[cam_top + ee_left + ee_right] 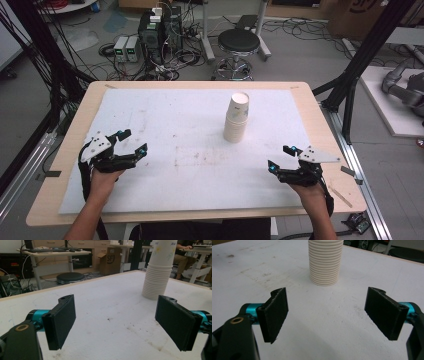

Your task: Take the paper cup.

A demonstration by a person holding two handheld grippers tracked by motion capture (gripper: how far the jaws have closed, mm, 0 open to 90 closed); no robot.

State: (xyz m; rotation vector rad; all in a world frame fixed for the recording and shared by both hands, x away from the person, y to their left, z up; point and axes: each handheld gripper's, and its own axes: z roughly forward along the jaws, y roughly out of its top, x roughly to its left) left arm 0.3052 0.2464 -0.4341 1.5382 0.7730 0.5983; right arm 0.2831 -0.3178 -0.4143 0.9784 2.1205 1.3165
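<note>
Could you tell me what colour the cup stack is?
Cream-white cup stack, clearest in the right gripper view.

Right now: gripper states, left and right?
Left gripper: open, holding nothing, short of the stack of paper cups.
Right gripper: open, holding nothing, also short of the stack.

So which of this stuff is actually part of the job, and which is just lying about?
Likely part of the job:
stack of paper cups
left gripper, jaws open
right gripper, jaws open
white mat

Just lying about:
black stool
power supplies
floor cables
</note>
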